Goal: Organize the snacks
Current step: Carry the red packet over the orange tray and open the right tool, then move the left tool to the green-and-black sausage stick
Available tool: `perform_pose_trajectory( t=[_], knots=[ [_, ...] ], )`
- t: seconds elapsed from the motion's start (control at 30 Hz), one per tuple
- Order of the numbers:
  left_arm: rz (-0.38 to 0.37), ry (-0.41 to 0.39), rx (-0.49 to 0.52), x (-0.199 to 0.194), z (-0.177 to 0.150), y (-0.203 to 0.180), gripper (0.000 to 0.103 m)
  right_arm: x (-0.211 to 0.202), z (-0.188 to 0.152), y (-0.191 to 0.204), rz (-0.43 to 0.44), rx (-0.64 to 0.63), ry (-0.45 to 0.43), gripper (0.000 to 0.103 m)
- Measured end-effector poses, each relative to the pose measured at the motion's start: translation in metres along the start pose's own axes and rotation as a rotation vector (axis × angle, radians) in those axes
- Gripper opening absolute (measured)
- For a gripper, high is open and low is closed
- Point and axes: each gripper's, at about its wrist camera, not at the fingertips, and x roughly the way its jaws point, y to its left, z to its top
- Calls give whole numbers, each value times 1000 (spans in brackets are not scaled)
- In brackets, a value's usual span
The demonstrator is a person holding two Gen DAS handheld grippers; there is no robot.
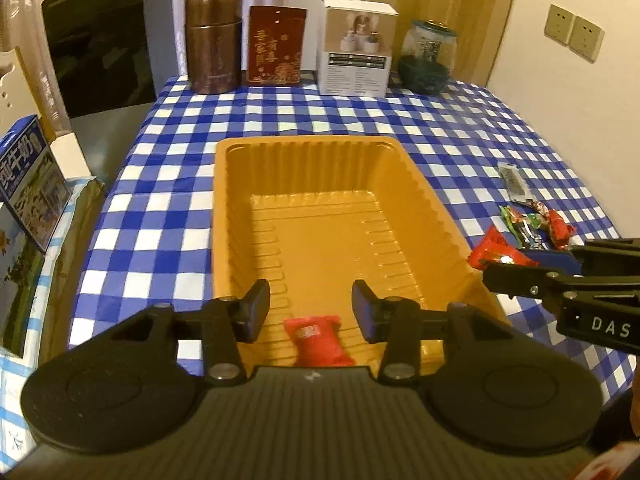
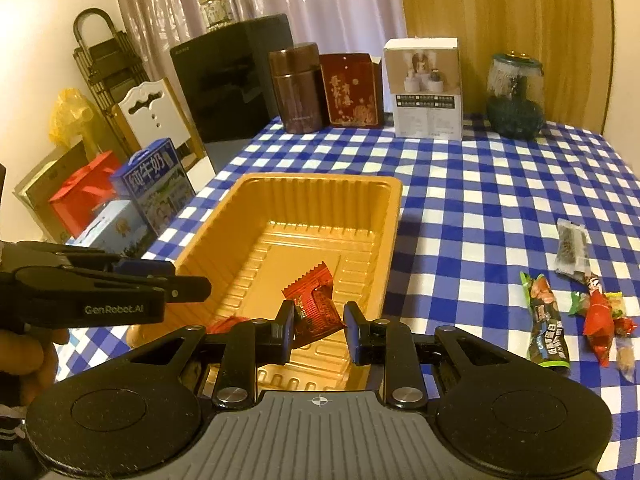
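Note:
An orange plastic tray (image 1: 224,216) (image 2: 396,200) lies on the blue-checked table. My left gripper (image 1: 311,312) is open over its near end, above a red candy packet (image 1: 318,338) lying in the tray. My right gripper (image 2: 318,330) hangs over the tray's right near rim with jaws apart; a red snack packet (image 2: 316,304) sits between them, touching the left finger (image 2: 286,332) only. It shows in the left wrist view (image 1: 496,254) at the right gripper's tips. Loose snacks (image 2: 596,312) (image 1: 532,220) lie right of the tray.
At the table's back stand a brown canister (image 1: 214,44), a red box (image 1: 276,46), a white carton (image 1: 356,48) and a glass jar (image 1: 428,58). A black appliance (image 1: 100,44) and milk boxes (image 1: 32,184) are off the left edge. A dark sachet (image 2: 572,248) lies at right.

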Motion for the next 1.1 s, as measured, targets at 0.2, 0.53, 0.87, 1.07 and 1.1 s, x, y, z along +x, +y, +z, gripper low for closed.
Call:
perform_pose_trajectory(
  t=[0.2, 0.53, 0.87, 1.07, 1.1],
  knots=[
    [19, -13, -43, -7, 0, 15, 41, 4, 2, 7, 15, 3, 2, 27],
    [11, -29, -62, -17, 2, 23, 41, 7, 0, 8, 72, 55, -35, 74],
    [-29, -23, -56, -21, -2, 3, 48, -32, -21, -21, -70, 106, -44, 74],
    [-68, -28, -29, -24, 0, -27, 53, -68, -29, -50, -159, 178, -68, 74],
    [-75, -31, -24, -24, 1, -33, 53, -74, -31, -55, -170, 188, -73, 74]
  ],
)
